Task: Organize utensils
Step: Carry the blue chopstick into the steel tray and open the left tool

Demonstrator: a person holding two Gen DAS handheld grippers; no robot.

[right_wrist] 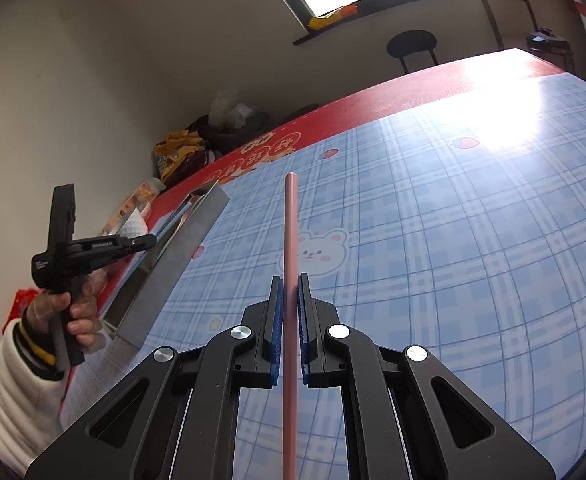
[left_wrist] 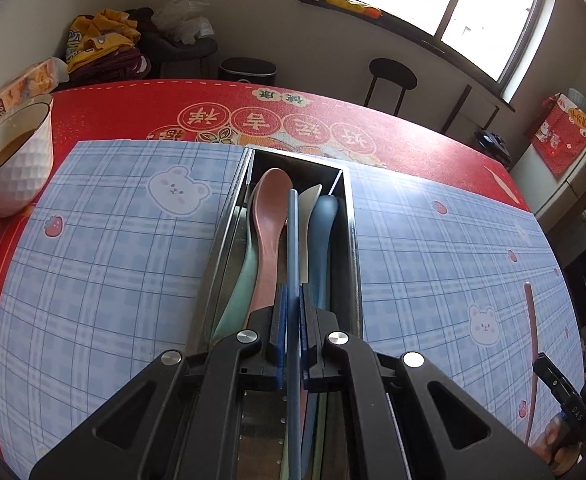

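A slim blue chopstick [left_wrist: 292,240] is clenched by the left claw [left_wrist: 292,300] directly above the steel utensil box [left_wrist: 353,240], pointing along its length. Inside the box are seen a pink spoon [left_wrist: 270,224], a green spoon [left_wrist: 237,288], a blue spoon [left_wrist: 321,240] and a white utensil [left_wrist: 307,220]. A matte pink chopstick [right_wrist: 291,240] is clamped by the right claw [right_wrist: 291,280] well right of the box, over the checked mat [right_wrist: 453,260] on the desk [left_wrist: 133,108]
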